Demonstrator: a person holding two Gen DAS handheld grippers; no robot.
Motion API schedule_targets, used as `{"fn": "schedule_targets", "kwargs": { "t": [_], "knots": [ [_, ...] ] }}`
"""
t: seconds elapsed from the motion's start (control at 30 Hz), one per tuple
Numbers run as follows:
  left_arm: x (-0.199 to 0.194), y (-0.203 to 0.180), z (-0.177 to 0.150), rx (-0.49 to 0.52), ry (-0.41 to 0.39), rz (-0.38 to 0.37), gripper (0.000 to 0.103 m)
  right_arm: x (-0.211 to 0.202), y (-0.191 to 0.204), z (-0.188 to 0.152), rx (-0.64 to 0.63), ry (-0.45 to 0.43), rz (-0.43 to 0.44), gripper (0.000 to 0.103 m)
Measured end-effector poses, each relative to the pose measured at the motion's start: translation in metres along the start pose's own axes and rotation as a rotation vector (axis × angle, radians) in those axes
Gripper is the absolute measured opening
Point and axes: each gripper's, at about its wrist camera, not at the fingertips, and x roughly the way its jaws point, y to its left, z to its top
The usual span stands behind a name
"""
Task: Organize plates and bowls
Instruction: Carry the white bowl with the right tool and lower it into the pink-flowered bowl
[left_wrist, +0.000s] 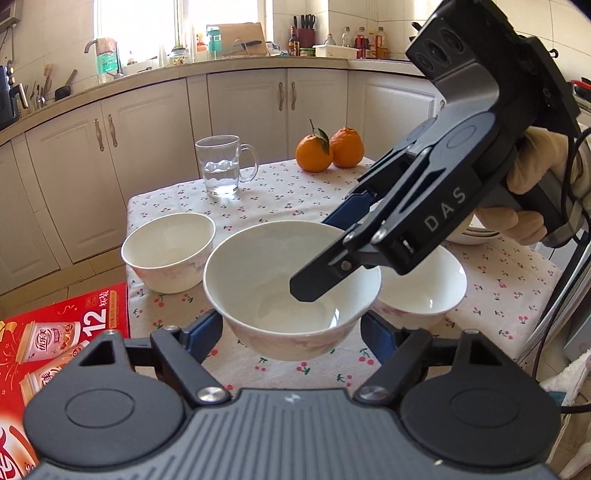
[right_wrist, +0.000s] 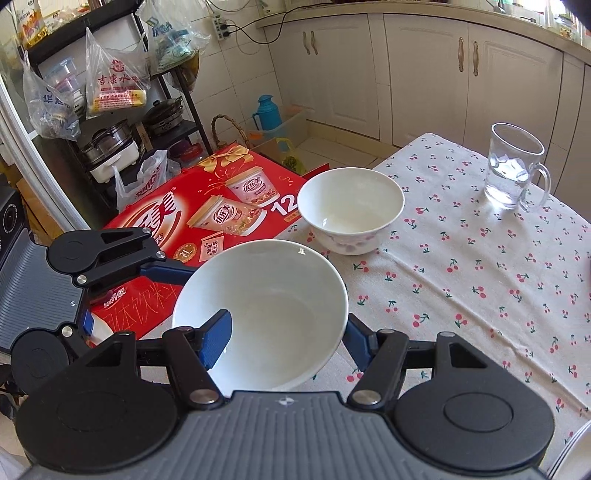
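Observation:
A white bowl (left_wrist: 280, 295) is held above the cherry-print tablecloth (left_wrist: 295, 192). My right gripper (left_wrist: 328, 254) is shut on its rim, one finger inside the bowl and one outside; in the right wrist view the bowl (right_wrist: 269, 314) fills the space between its blue pads (right_wrist: 216, 341). My left gripper (left_wrist: 291, 332) is open, its blue fingers (left_wrist: 203, 328) on either side of the bowl's base. A second white bowl (left_wrist: 168, 253) stands at the left, also in the right wrist view (right_wrist: 351, 210). A third bowl (left_wrist: 424, 291) stands at the right behind the held one.
A glass mug of water (left_wrist: 221, 166) and two oranges (left_wrist: 328, 149) stand at the table's far side. A stack of plates (left_wrist: 476, 232) shows behind the right hand. A red drink carton (right_wrist: 207, 214) lies off the table's left edge. Cabinets lie beyond.

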Motion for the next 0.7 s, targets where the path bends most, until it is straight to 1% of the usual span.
{"fn": "schedule_targets", "kwargs": {
  "t": [0.33, 0.7],
  "knots": [
    [-0.001, -0.031, 0.016, 0.045, -0.013, -0.035, 0.082, -0.04, -0.008, -0.025, 0.022, -0.047, -0.033, 0.071],
    [0.014, -0.058, 0.032, 0.076, -0.016, -0.098, 0.082, -0.073, -0.023, -0.046, 0.055, -0.084, -0.092, 0.072]
  ]
}}
